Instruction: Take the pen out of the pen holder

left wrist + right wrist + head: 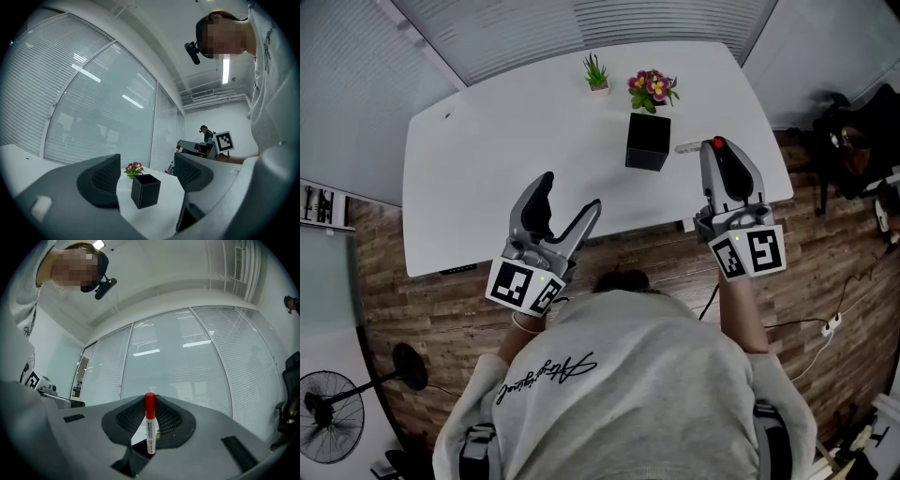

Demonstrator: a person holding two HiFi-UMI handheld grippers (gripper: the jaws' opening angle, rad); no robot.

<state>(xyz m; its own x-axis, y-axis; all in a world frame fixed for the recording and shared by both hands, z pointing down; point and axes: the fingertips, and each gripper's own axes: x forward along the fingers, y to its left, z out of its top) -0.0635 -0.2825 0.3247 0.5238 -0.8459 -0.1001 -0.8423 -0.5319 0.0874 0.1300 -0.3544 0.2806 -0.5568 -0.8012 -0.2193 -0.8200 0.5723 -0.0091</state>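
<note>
- The right gripper [718, 150] is clamped on the pen [149, 420]; its 2 jaws are drawn in against the pen's barrel from either side
- In the right gripper view the pen stands upright between the dark ribbed pads [171, 420], red cap on top and white printed barrel below
- In the head view the red cap [717, 143] shows at the gripper's tip and the white barrel juts out to the left of the jaws
- The pen is out of the pen holder [648, 141], a black square box standing on the white table [487, 159]; the pen is held just to the holder's right, apart from it
- The left gripper [570, 195] has its 2 jaws spread wide with nothing gripped; it hangs over the near edge of the table, left of the holder and well apart from it
- In the left gripper view the pen holder [145, 191] appears in the gap between the jaws but farther off on the table, untouched
- Behind the holder stands a pot of purple and yellow flowers [652, 90], and to its left a small green plant [596, 73]
- On the wooden floor [412, 319] a fan [328, 417] stands at lower left and a white power strip [832, 325] lies at right
</note>
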